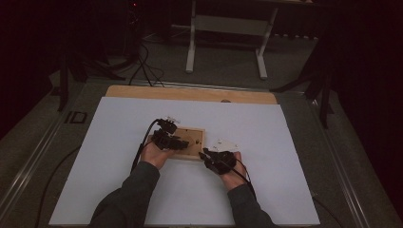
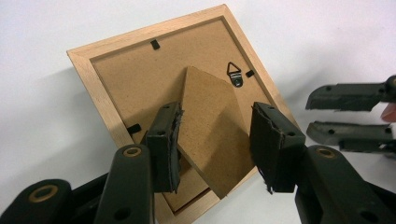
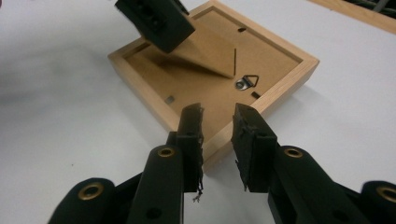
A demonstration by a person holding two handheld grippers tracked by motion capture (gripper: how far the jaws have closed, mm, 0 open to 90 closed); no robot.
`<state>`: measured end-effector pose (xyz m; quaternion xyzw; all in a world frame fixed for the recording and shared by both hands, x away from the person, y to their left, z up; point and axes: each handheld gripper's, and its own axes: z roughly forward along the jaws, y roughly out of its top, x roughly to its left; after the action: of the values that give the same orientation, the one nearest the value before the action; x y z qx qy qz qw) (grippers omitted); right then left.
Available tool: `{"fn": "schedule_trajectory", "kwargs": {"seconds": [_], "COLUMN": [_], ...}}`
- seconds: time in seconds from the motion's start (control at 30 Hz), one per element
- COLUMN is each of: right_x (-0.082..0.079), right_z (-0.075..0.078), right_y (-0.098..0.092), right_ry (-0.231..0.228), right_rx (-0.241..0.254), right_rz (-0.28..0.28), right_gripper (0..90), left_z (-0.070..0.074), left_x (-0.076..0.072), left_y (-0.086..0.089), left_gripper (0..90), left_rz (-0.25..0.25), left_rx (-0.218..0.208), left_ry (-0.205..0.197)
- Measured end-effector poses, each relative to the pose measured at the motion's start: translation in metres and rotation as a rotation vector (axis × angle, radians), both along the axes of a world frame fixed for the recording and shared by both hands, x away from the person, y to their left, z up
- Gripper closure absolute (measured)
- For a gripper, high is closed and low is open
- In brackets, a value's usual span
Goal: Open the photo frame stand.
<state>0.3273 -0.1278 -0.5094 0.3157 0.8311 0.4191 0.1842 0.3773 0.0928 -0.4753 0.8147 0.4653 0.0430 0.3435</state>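
A light wooden picture frame point(image 1: 194, 137) lies face down on the white sheet, brown backing up. Its cardboard stand flap point(image 2: 210, 98) is lifted off the backing. My left gripper point(image 2: 215, 126) reaches over the frame point(image 2: 107, 98) and is shut across the flap's width. In the right gripper view one left-gripper finger point(image 3: 156, 23) hangs above the raised flap point(image 3: 205, 53). My right gripper point(image 3: 217, 116) stands open at the frame's near corner point(image 3: 219, 140), pads apart, nothing pressed between them. A metal hanger ring point(image 3: 247, 83) sits on the backing. The right gripper point(image 2: 312, 115) also appears at the right edge of the left gripper view.
The white sheet point(image 1: 119, 156) covers most of a wooden tabletop point(image 1: 190, 93). Both forearms in dark sleeves come in from the bottom. Beyond the table stand a white table base point(image 1: 228, 28) and floor cables point(image 1: 147, 66) in a dark room.
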Motion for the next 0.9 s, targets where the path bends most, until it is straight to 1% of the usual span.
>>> {"fn": "schedule_trajectory", "kwargs": {"seconds": [0.17, 0.23, 0.27, 0.3, 0.37, 0.5, 0.57, 0.63, 0.73, 0.9], "right_x": [0.002, 0.004, 0.004, 0.004, 0.006, 0.008, 0.009, 0.012, 0.015, 0.020], "right_z": [0.006, 0.010, 0.010, 0.011, 0.014, 0.018, 0.020, 0.022, 0.025, 0.030], "right_y": [-0.005, -0.008, -0.008, -0.009, -0.011, -0.014, -0.015, -0.016, -0.018, -0.018], "right_ry": [-0.004, -0.003, -0.003, -0.002, -0.007, 0.003, 0.011, 0.016, 0.019, 0.025], "right_rx": [0.014, 0.027, 0.027, 0.031, 0.043, 0.044, 0.047, 0.051, 0.061, 0.074], "right_rz": [-0.008, -0.015, -0.015, -0.019, -0.025, -0.035, -0.035, -0.038, -0.041, -0.047], "right_gripper": [67.0, 64.9, 64.9, 63.8, 61.2, 55.5, 52.9, 50.8, 48.6, 47.1], "left_z": [0.002, 0.004, 0.004, 0.004, 0.005, 0.006, 0.005, 0.005, 0.005, 0.005], "left_x": [-0.004, -0.006, -0.006, -0.008, -0.010, -0.014, -0.016, -0.018, -0.020, -0.023], "left_y": [-0.002, -0.003, -0.003, -0.004, -0.005, -0.007, -0.008, -0.008, -0.009, -0.010], "left_gripper": [54.5, 54.5, 54.5, 54.5, 54.5, 54.5, 54.5, 54.5, 54.5, 54.4], "left_rz": [-0.017, -0.022, -0.022, -0.026, -0.028, -0.034, -0.033, -0.038, -0.036, -0.041], "left_rx": [0.024, 0.033, 0.033, 0.042, 0.050, 0.063, 0.062, 0.071, 0.075, 0.082], "left_ry": [-0.038, -0.051, -0.051, -0.063, -0.074, -0.099, -0.111, -0.123, -0.139, -0.159]}}
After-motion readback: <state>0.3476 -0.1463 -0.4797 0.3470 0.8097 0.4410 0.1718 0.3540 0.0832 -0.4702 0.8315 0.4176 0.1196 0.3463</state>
